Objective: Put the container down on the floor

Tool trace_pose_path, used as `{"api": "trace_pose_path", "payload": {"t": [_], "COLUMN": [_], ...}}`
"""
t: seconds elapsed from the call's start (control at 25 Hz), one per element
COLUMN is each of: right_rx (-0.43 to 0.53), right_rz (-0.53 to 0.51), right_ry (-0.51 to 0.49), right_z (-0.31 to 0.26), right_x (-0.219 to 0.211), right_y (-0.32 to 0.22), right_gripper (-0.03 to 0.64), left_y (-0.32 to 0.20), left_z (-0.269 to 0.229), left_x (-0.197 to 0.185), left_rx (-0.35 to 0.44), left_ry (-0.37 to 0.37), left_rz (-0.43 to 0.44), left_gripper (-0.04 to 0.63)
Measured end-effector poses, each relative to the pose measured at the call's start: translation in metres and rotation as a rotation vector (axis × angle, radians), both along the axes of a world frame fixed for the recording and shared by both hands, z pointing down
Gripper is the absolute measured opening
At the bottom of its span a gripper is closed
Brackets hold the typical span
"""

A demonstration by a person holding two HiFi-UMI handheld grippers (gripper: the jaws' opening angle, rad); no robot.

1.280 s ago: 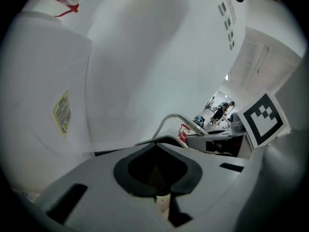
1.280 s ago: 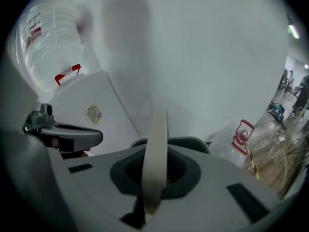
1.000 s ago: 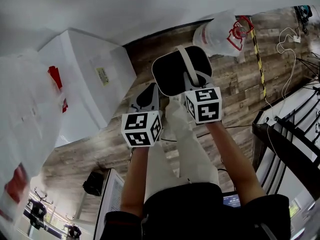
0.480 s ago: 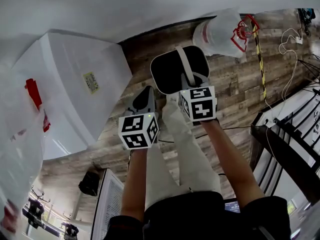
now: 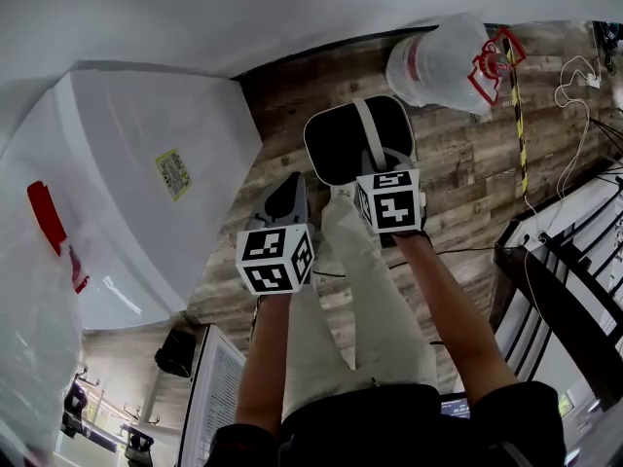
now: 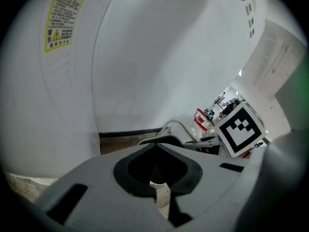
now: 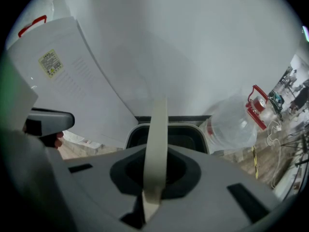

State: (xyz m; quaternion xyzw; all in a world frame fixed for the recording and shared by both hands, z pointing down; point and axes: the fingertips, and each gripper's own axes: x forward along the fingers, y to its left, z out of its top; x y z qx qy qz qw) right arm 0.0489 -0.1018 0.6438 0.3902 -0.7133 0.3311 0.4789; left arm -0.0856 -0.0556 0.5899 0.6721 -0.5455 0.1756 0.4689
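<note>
A black container point(image 5: 341, 144) with a pale rim hangs over the wooden floor point(image 5: 458, 188) by its cream strap handle point(image 5: 365, 126). My right gripper point(image 5: 378, 156) is shut on that handle, and in the right gripper view the strap point(image 7: 157, 139) runs straight up between the closed jaws point(image 7: 153, 190) with the container's mouth point(image 7: 181, 135) beyond. The left gripper point(image 5: 285, 193) hovers just left of the container and below it in the head view, not touching it. Its jaws point(image 6: 161, 190) are closed together with nothing between them.
A big clear water bottle point(image 5: 443, 64) with a red handle lies on the floor just right of the container. A tall white box point(image 5: 136, 193) with a yellow label stands to the left. Yellow-black tape point(image 5: 518, 125), cables and a dark rack point(image 5: 560, 280) are at the right.
The container and right gripper have shifted slightly right and a little down in the head view. The white box has slid in from the left; the left gripper has barely moved.
</note>
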Motion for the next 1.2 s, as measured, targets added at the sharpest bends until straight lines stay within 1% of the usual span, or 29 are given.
{"api": "trace_pose_path", "payload": {"t": [0.16,0.4,0.68,0.88,1.08,1.2], "right_rx": [-0.009,0.013,0.049,0.088,0.124,0.128], "right_rz": [0.014,0.029,0.021,-0.003,-0.020,-0.021], "right_ry": [-0.008,-0.028,-0.051,-0.062,-0.069,-0.080], "right_z": [0.015,0.035,0.063,0.081,0.094,0.100], "right_x": [-0.003,-0.008,-0.020,-0.032,-0.042,-0.050], "right_y": [-0.001,-0.003,-0.013,-0.021,-0.036,-0.044], "right_gripper": [0.031,0.031,0.031,0.031,0.031,0.031], "left_y": [-0.003,-0.005,-0.006,0.002,-0.005,-0.013], "left_z": [0.015,0.034,0.069,0.095,0.116,0.124], "left_x": [-0.006,-0.003,-0.007,-0.006,-0.006,-0.007], "left_rx": [-0.011,-0.004,0.001,-0.012,-0.010,-0.001], "left_ry": [-0.005,0.003,-0.004,-0.006,0.003,-0.002], "left_rz": [0.010,0.019,0.016,0.011,0.005,0.004], "left_gripper": [0.017,0.017,0.017,0.017,0.017,0.017]}}
